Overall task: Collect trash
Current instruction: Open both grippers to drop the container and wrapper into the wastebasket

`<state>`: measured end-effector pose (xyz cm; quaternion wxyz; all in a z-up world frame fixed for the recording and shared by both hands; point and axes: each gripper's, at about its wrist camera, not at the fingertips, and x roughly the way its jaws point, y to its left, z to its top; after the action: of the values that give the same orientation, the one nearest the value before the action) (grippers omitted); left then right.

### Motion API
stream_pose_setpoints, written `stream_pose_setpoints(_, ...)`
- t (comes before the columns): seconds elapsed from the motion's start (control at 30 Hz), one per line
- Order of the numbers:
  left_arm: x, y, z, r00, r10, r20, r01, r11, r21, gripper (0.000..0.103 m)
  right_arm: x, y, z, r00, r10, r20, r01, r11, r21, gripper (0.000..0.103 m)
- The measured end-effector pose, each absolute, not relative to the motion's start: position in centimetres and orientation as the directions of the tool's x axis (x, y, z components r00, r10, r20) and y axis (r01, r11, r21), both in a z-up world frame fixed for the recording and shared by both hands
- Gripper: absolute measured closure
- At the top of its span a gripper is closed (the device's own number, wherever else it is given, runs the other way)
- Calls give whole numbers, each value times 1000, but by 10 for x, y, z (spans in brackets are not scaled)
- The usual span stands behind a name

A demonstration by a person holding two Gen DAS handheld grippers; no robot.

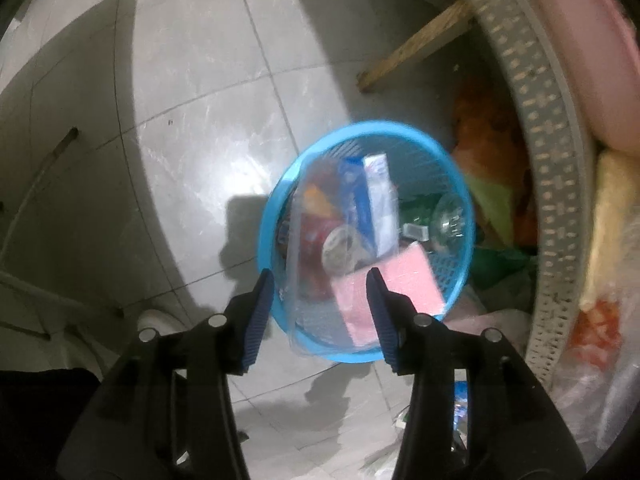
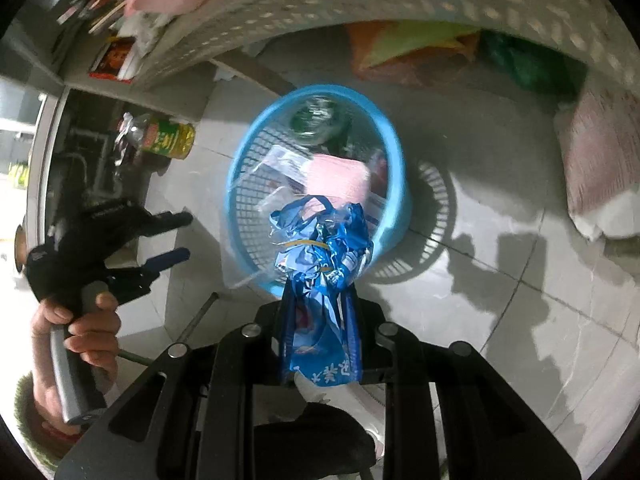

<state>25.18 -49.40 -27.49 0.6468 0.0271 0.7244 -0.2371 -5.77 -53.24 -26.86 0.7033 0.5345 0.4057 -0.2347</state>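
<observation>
A blue plastic basket (image 1: 372,126) stands on the tiled floor. It holds a pink pack (image 1: 404,280), a white and blue carton (image 1: 378,196), a red can (image 1: 316,240) and a clear glass (image 1: 450,216). A clear plastic bag (image 1: 296,292) lies over its near rim. Above that rim my left gripper (image 1: 320,280) is open, its pads pressing on nothing. In the right wrist view my right gripper (image 2: 320,296) is shut on a crumpled blue plastic wrapper (image 2: 320,248), held just short of the basket (image 2: 240,184). The left gripper (image 2: 178,237) shows there at the left, open, gripped by a hand (image 2: 88,320).
A grey perforated table edge (image 1: 532,120) curves along the right, with a wooden plank (image 1: 416,48) and orange and green bags (image 1: 488,148) under it. A yellow-green can (image 2: 168,138) stands left of the basket. A pinkish sack (image 2: 600,168) sits at the right.
</observation>
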Motion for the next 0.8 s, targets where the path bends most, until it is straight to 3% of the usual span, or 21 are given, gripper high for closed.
stream_pose_setpoints(0.17, 246, -478, -202, -54, -316, -947, 495, 815, -301, 55, -19, -527, -245, 572, 95, -815, 715, 428, 552, 80)
stream_pose_setpoints(0.3, 225, -443, -125, 92, -378, -921, 653, 722, -231, 41, 28, -528, -232, 552, 96, -828, 673, 536, 510, 79)
stream_pose_setpoints(0.37, 211, -422, -97, 166, -404, -899, 701, 690, -181, 34, 52, -528, -235, 519, 102, -849, 658, 587, 473, 71)
stream_pose_setpoints(0.43, 194, -394, -69, 240, -431, -870, 740, 662, -124, 27, 65, -526, -239, 483, 88, -871, 655, 624, 426, 50)
stream_pose_setpoints(0.47, 185, -379, -58, 266, -440, -857, 749, 655, -104, 25, 71, -525, -242, 453, 65, -889, 665, 640, 386, 47)
stream_pose_setpoints(0.8, 126, -273, -8, 393, -563, -727, 718, 681, -139, 14, 12, -484, -181, 518, -37, -855, 653, 663, 367, 42)
